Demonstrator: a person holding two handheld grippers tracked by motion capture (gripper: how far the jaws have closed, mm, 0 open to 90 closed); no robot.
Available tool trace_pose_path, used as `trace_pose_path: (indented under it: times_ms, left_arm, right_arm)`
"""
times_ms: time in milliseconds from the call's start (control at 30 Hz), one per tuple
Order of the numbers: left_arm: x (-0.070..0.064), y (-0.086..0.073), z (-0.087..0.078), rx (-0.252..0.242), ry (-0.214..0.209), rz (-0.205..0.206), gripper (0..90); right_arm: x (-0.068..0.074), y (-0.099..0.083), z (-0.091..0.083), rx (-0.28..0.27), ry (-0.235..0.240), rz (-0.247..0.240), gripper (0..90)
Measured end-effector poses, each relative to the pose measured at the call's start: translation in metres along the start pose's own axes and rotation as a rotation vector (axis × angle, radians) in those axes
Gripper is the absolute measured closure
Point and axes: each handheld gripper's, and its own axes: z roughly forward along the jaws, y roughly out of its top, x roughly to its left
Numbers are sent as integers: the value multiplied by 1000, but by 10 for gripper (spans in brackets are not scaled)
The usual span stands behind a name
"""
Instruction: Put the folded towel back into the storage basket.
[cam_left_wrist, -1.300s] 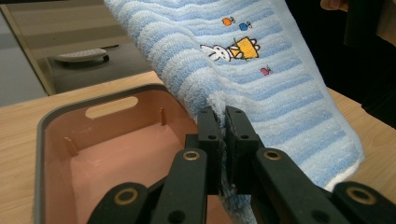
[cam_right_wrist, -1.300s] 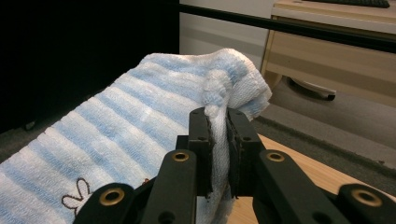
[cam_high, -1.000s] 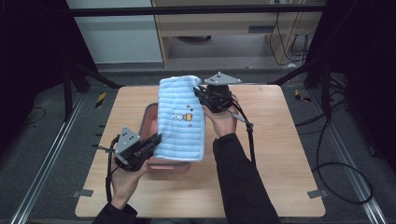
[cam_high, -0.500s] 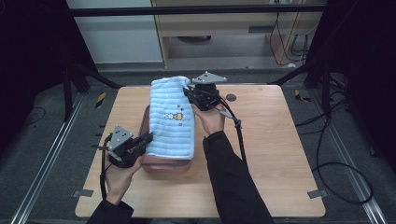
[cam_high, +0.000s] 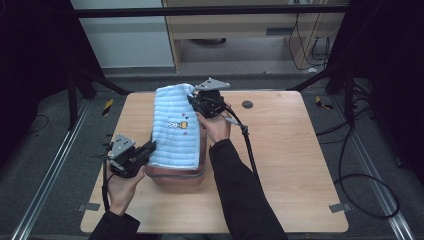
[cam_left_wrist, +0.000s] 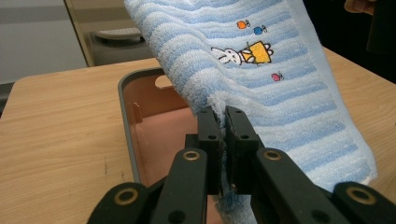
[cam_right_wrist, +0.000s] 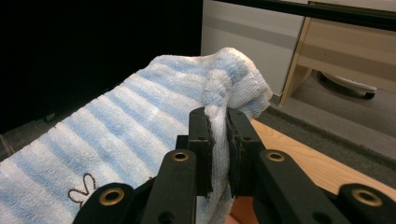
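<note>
1. Blue-and-white striped towel (cam_high: 176, 127) stretched lengthwise over a pink tray (cam_high: 176, 174) on the wooden table (cam_high: 280, 165), held at both ends and lifted clear of the tray floor.
2. Left hand-held gripper (cam_high: 150, 148) at the towel's near left corner, jaws pressed together on a fold of its edge; same pinch seen close in the left gripper view (cam_left_wrist: 223, 126), terry cloth squeezed between the two black jaws.
3. Right hand-held gripper (cam_high: 196, 102) at the far end, by the towel's upper right corner, jaws clamped on bunched cloth; in the right gripper view (cam_right_wrist: 218, 128) a gathered ridge of towel (cam_right_wrist: 140, 121) rising between the jaws.
4. Embroidered rabbit with an orange patch (cam_left_wrist: 243, 52) facing up near the towel's middle.
5. Tray with grey rim (cam_left_wrist: 125, 116), pink inside, sitting directly below the towel, partly covered by it.
6. Small dark round disc (cam_high: 247, 105) on the table, right of the right hand-held gripper, well apart from the towel.
</note>
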Motion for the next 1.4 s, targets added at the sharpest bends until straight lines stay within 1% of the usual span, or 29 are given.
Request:
trace_pose_path:
  times_ms: [267, 500, 633, 667, 733, 833, 1033, 1100, 1200, 1333, 1367, 1400]
  left_arm:
    - [5, -6, 7, 26, 15, 0, 856]
    - [7, -16, 17, 65, 22, 15, 856]
    - [6, -21, 21, 81, 21, 20, 856]
    - [5, -23, 23, 89, 26, 31, 856]
    - [4, -25, 25, 100, 26, 36, 856]
    - [4, -27, 26, 104, 25, 36, 855]
    - [3, -33, 30, 135, 17, 38, 855]
    - [3, -33, 30, 139, 18, 35, 854]
    - [3, -36, 32, 152, 13, 17, 854]
    - [3, -38, 34, 159, 17, 18, 854]
    - [3, -39, 35, 170, 18, 20, 854]
    - [4, -40, 36, 171, 18, 16, 853]
  right_arm:
    - [1, -8, 13, 18, 2, -1, 819]
    - [-1, -23, 23, 47, -1, 18, 818]
    - [-2, -28, 26, 60, -1, 17, 818]
    - [-2, -32, 27, 64, 0, 22, 817]
    - [-2, -36, 28, 71, -1, 22, 817]
    - [-3, -39, 29, 80, -1, 22, 816]
    - [-4, -51, 32, 105, -2, 34, 815]
    - [-5, -53, 34, 112, -5, 30, 814]
    - [-6, -57, 36, 124, -7, 37, 812]
    - [-6, -61, 38, 134, -9, 39, 810]
    - [-7, -63, 40, 140, -10, 35, 808]
    - [-7, -64, 41, 144, -10, 36, 807]
